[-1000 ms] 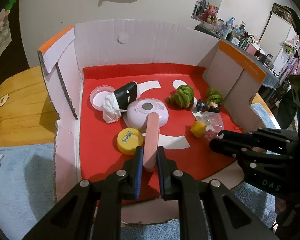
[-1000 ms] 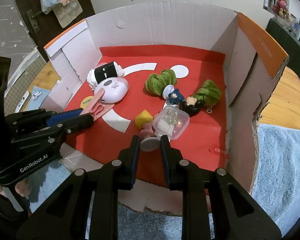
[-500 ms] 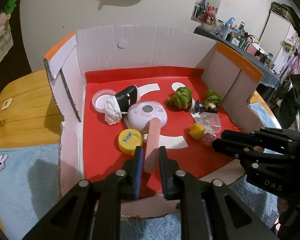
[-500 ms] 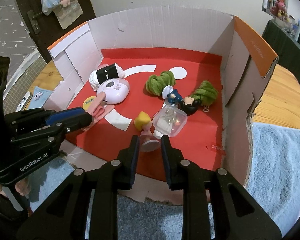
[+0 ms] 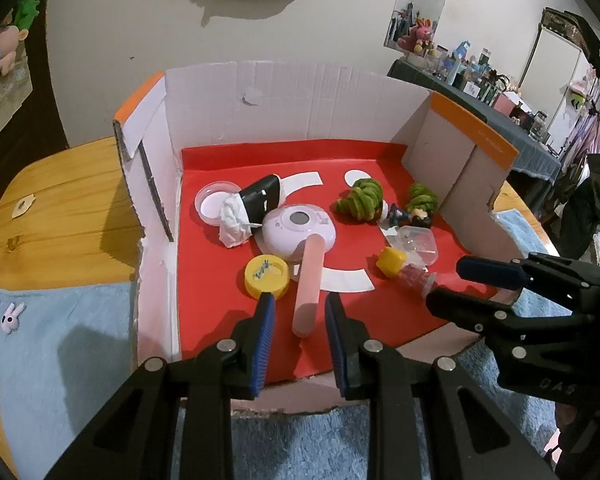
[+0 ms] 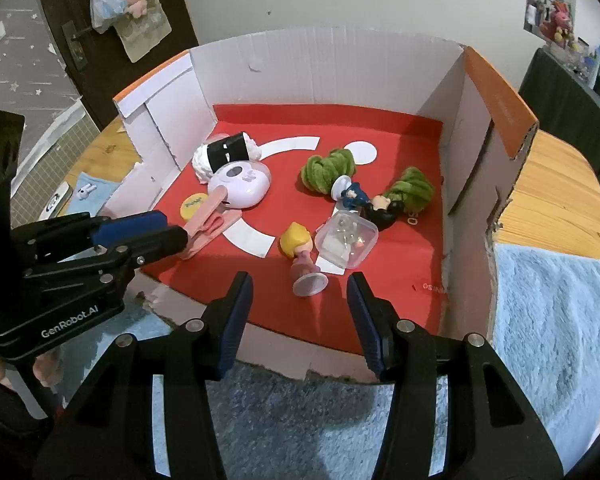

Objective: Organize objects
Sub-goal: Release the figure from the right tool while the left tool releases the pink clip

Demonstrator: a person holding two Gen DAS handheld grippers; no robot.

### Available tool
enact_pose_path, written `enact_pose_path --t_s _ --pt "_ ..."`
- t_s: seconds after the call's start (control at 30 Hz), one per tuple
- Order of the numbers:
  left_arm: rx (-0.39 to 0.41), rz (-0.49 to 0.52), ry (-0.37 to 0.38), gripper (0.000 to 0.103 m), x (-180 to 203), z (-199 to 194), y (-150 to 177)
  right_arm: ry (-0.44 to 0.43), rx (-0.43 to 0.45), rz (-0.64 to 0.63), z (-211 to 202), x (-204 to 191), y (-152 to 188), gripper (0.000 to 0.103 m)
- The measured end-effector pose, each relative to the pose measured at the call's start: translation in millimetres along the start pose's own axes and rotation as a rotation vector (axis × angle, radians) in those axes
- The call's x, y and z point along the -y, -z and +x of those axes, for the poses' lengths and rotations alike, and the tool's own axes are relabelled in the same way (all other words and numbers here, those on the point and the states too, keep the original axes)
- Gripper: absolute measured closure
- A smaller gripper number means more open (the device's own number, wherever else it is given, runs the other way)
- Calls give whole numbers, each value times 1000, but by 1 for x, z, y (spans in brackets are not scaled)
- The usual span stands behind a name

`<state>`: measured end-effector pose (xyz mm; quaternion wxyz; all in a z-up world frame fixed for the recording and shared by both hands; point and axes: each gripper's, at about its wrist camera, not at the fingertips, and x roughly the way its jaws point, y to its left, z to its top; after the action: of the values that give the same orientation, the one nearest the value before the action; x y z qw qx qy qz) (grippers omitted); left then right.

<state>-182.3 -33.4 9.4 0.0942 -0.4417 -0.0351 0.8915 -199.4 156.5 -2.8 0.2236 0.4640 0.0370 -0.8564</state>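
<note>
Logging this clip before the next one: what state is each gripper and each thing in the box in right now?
Left gripper: jaws opening, pink clip between them, pads clear.
Right gripper: jaws opening, figurine between them, untouched.
Pink clip: lying on the red mat, tip against the purple case.
Blonde figurine: lying on its side.
Clear box: lid closed.
Purple case: closed.

We see a pink clip (image 5: 310, 280) lying flat on the red floor of the box (image 5: 300, 108), its far end resting against a lilac rounded case (image 5: 298, 230), with a yellow cap (image 5: 267, 278) just left of it. To the right, a yellow-haired pink figurine (image 6: 302, 258) lies on its side, round base toward the near edge, touching a clear plastic container (image 6: 346, 242).
</note>
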Motion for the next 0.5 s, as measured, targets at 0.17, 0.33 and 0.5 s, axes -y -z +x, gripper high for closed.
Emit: enact_pose_path --t_s 0.17,0.33,0.5 --pt "11 2 -9 68 2 -4 2 1 7 -3 -4 -3 3 55" --pt "23 4 -19 60 3 -11 5 2 23 -12 -12 -7 5 53" --pt "33 2 -22 59 4 -17 7 6 37 -19 -18 -9 7 49"
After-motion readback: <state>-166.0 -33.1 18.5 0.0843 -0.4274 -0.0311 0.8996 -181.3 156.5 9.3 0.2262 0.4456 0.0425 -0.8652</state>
